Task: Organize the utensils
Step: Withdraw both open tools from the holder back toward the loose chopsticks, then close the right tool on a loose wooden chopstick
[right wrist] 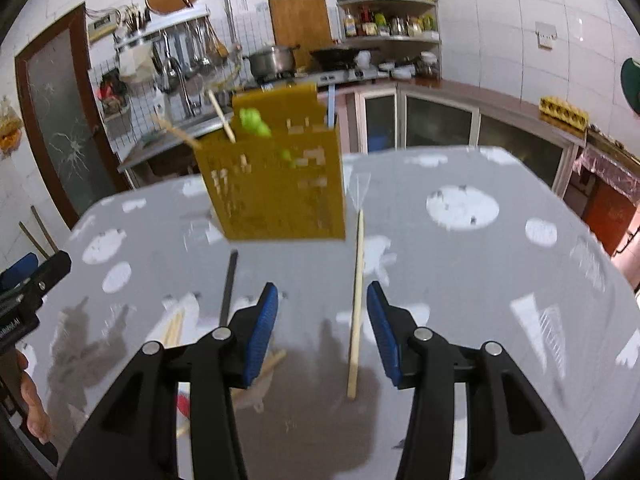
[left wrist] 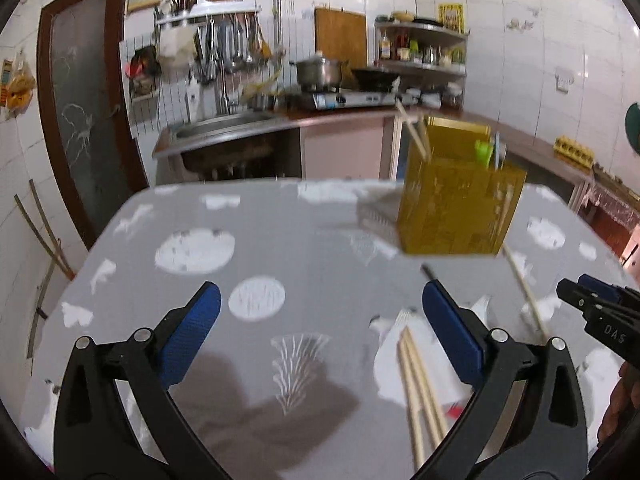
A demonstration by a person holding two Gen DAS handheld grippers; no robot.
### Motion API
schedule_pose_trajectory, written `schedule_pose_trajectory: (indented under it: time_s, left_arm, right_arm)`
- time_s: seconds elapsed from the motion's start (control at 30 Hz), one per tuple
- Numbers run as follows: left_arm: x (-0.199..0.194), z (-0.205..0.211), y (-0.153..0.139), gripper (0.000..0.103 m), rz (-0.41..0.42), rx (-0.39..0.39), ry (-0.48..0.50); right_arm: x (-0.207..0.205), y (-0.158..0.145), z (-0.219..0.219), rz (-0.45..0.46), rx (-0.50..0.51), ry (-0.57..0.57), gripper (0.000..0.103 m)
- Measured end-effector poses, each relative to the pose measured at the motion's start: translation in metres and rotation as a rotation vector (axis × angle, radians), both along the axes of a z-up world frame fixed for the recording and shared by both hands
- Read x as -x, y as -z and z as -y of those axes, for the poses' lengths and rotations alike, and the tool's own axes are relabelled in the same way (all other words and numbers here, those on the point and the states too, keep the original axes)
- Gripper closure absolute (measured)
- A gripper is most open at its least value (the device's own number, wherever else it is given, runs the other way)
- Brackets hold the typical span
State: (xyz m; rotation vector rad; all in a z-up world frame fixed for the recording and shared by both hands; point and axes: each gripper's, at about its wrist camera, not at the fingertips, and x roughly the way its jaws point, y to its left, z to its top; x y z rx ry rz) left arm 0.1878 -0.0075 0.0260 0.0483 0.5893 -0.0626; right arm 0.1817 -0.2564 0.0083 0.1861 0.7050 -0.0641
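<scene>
I am holding the left gripper (left wrist: 321, 307) spread wide over the table (left wrist: 208, 264), nothing between its pads; a pale chopstick pair (left wrist: 420, 384) is lying just inside its right finger (left wrist: 452, 332). I am keeping the right gripper (right wrist: 322, 305) partly open and empty, with a single chopstick (right wrist: 356, 304) lying on the cloth in the gap ahead of its pads, not gripped. A dark stick (right wrist: 229, 288) is lying to its left. Beyond both, the yellow holder (right wrist: 276, 184) is standing upright on the table, already carrying chopsticks and green utensils (right wrist: 254, 122).
</scene>
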Motion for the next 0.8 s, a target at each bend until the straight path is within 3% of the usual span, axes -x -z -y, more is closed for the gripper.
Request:
schedule_pose_trajectory:
  time_s: [0.3, 0.6, 0.8]
  left_arm:
    - [-0.015, -0.003, 0.051, 0.005, -0.114, -0.011, -0.005]
    - [-0.024, -0.007, 0.068, 0.005, -0.179, 0.019, -0.016]
    - [-0.025, -0.003, 0.071, 0.005, -0.189, -0.001, -0.017]
  right_arm:
    - [-0.008, 0.039, -0.019, -0.100, 0.002, 0.027, 0.057]
    - [-0.026, 0.052, -0.031, -0.186, -0.024, 0.050, 0.058]
    - [-0.036, 0.054, -0.037, -0.243, -0.019, 0.073, 0.072]
